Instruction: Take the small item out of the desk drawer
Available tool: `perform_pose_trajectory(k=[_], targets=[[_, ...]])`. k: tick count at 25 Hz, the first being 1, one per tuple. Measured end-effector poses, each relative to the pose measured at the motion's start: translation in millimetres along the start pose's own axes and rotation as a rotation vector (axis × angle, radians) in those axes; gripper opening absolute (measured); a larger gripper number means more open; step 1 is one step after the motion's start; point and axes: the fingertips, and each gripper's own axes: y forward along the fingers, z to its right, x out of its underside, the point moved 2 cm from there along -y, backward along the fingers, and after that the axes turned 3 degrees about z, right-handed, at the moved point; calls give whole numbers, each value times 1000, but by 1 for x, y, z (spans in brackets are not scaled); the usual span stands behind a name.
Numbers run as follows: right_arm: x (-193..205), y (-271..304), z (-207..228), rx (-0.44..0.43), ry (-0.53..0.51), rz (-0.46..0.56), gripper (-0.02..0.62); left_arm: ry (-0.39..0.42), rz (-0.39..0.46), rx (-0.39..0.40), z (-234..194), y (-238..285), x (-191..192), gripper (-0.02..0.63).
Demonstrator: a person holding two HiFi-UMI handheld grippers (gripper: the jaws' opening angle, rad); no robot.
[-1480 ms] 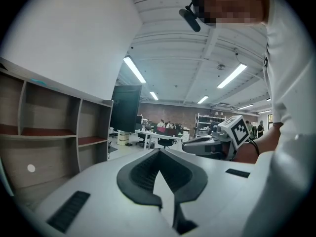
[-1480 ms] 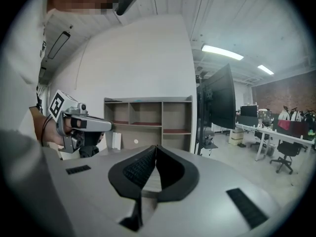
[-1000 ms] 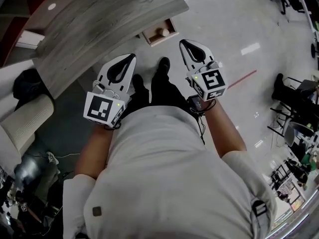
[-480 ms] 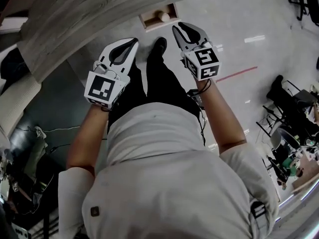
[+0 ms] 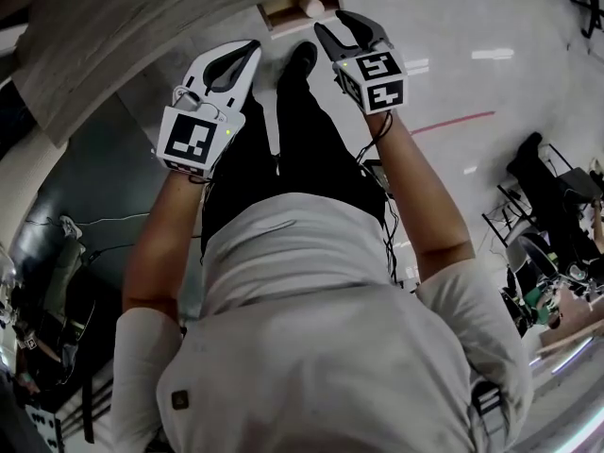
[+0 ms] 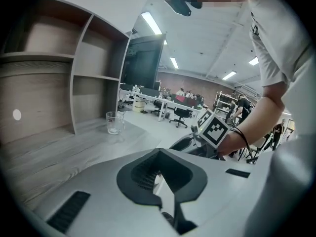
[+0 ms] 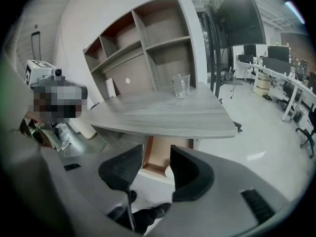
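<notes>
The desk drawer (image 5: 294, 9) stands pulled out below the grey wooden desk (image 5: 142, 17). A small pale round item (image 5: 310, 6) lies inside it. My right gripper (image 5: 337, 28) hangs just short of the drawer, apart from it. Its jaws have just been opening and nothing is between them. In the right gripper view the drawer (image 7: 159, 154) and part of the item (image 7: 168, 172) show through the gap of the right gripper (image 7: 157, 171). My left gripper (image 5: 252, 49) is shut and empty, left of the drawer and lower in the head view.
A glass (image 7: 181, 85) stands on the desk top (image 7: 163, 115), with an open shelf unit (image 7: 143, 48) behind it. The person's dark shoes (image 5: 302, 59) are on the pale floor right under the drawer. A red floor line (image 5: 462, 121) runs to the right.
Both grippers have moved toward the drawer, up in the head view. The right jaws went from shut to open. The person has bent further over the desk.
</notes>
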Motion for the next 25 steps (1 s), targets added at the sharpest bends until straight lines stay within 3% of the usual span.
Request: perform_pose_trajectory(k=[7, 17, 25], targets=[[26, 46, 22, -12, -1, -94, 224, -15, -43, 14, -9, 38, 26, 15], [93, 95, 29, -22, -27, -220, 247, -31, -100, -5, -5, 68, 80, 15], [88, 138, 24, -16, -40, -292, 250, -58, -107, -18, -45, 75, 85, 15]])
